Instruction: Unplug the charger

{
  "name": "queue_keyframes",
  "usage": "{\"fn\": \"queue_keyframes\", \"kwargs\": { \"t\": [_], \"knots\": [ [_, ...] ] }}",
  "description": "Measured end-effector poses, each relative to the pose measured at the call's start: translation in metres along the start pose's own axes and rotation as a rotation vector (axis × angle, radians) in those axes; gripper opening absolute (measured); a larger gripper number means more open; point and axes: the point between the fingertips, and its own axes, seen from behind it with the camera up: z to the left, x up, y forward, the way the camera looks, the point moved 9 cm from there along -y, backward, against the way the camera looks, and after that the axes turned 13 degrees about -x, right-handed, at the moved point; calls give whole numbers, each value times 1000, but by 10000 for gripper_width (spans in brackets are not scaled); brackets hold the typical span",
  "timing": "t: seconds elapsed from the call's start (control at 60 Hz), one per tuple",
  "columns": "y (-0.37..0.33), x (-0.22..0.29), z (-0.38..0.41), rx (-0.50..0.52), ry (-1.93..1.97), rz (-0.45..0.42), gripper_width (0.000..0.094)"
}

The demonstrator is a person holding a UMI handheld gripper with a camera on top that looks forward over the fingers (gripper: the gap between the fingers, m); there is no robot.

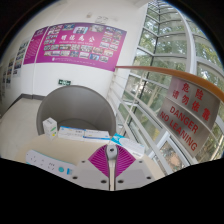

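Magenta pads point(104, 160) on the inner faces of the gripper point(112, 163) sit nearest the lens, and the two fingers stand close together with only a thin dark slit between them; nothing can be seen held in that slit, so the fingers look drawn together on nothing. Just left of the fingers lies a white power strip point(47, 161) with small blue-green marks on its top, resting on the pale shelf point(30, 140); whether a charger is plugged into it cannot be told, since no plug or cable shows clearly on it. Beyond the power strip, further along the shelf, a small white box point(50, 126) stands upright, and beside it, away from the strip, a flat white and blue package point(73, 131) lies on its side. Behind these rises a big curved white arch point(75, 95) with a dark hollow inside it. Above the arch, a wall carries a pink and purple poster point(78, 42). To the right of the power strip and the fingers, a glass partition point(175, 120) runs close by, bearing red lettering that reads DANGER point(180, 133) along with red characters above it, and through the glass a white window frame point(175, 40) shows greenery outside
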Motion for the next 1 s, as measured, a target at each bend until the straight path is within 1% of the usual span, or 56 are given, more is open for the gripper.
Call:
{"fn": "queue_keyframes", "kwargs": {
  "t": [0.05,0.1,0.2,0.267,0.3,0.35,0.383,0.433,0.483,0.517,0.567,0.633,0.783,1.0],
  "knots": [
    [5,-26,5,-2,-47,64,53],
    [15,-56,4,1,-82,102,66],
    [22,-84,8,17,-126,168,116],
    [20,-89,7,18,-142,133,167],
    [17,-82,5,36,-145,136,254],
    [10,-88,11,76,-131,158,458],
    [4,-87,15,109,-110,167,572],
    [-8,-82,15,139,-76,176,723],
    [-24,-74,10,141,-58,168,845],
    [-35,-68,6,139,-48,157,865],
    [-52,-59,-1,128,-30,144,849],
    [-79,-46,-8,141,0,139,852],
    [-152,-23,-28,144,26,147,851],
    [-277,-9,-59,130,13,168,851]
  ]
}}
